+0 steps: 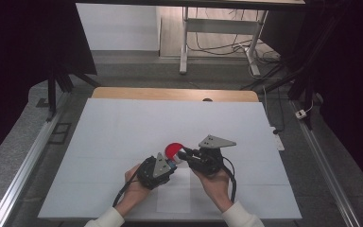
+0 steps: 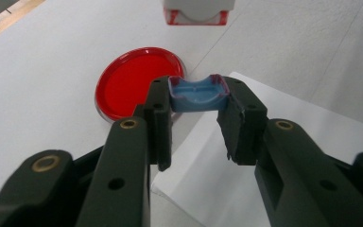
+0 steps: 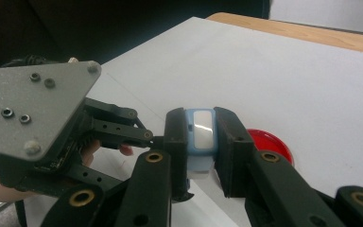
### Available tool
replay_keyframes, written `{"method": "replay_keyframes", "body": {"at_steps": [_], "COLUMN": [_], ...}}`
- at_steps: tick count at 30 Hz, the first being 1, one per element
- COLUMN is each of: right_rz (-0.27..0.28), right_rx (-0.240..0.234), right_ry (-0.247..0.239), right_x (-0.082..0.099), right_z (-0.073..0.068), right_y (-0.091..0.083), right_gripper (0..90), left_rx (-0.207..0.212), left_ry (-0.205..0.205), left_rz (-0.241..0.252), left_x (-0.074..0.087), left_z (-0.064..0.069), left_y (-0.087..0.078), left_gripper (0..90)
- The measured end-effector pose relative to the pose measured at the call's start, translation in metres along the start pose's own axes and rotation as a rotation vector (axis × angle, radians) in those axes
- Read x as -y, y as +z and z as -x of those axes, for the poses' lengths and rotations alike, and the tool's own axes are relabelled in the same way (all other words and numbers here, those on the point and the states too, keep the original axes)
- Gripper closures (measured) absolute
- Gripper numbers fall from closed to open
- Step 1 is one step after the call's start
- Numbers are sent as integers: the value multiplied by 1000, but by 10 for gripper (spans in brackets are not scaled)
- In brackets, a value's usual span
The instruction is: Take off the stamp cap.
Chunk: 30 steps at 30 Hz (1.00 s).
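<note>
Near the desk's front edge: both grippers meet
Left gripper (image 2: 198, 120): jaws clamp blue box (image 2: 197, 94)
Right gripper (image 3: 202, 156): jaws clamp same blue box
Red lid (image 2: 139, 81): flat on desk (image 1: 123, 123)

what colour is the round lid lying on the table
Red; the round plastic lid shows best in the left gripper view.

I see a small light-blue plastic piece (image 2: 197, 94) with a pale window (image 3: 202, 130), held above the worktop. Just beside it, a round red lid (image 2: 134, 80) lies flat on the white worktop (image 1: 123, 127).

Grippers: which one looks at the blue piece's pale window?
The right gripper: the blue piece shows its pale window between its jaws. The left gripper faces the hollow side.
</note>
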State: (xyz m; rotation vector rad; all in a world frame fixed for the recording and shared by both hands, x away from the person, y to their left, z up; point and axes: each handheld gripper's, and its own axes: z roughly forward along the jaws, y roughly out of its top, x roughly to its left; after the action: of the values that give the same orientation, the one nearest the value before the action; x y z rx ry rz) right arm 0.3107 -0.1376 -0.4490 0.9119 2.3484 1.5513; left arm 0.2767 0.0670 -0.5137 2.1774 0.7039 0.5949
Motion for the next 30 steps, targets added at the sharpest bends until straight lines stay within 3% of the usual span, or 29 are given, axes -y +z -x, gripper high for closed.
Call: {"method": "replay_keyframes", "body": {"at_steps": [8, 17, 26, 30], "right_rz": [-3, -5, 11, 15], "right_rx": [-4, -10, -5, -2], "right_ry": [-3, -10, -23, -25], "right_x": [1, 1, -1, -1], "right_z": [1, 5, 9, 11], "right_y": [0, -1, -6, -7], "right_gripper": [752, 752, 751, 751], "left_rx": [1, -1, 13, -1], "left_ry": [-18, -65, -160, -180], "left_rz": [12, 35, 73, 59], "left_x": [4, 18, 41, 48], "left_z": [-6, -20, -40, -46], "left_y": [-7, -29, -63, -69], "left_gripper": [654, 653, 652, 652]}}
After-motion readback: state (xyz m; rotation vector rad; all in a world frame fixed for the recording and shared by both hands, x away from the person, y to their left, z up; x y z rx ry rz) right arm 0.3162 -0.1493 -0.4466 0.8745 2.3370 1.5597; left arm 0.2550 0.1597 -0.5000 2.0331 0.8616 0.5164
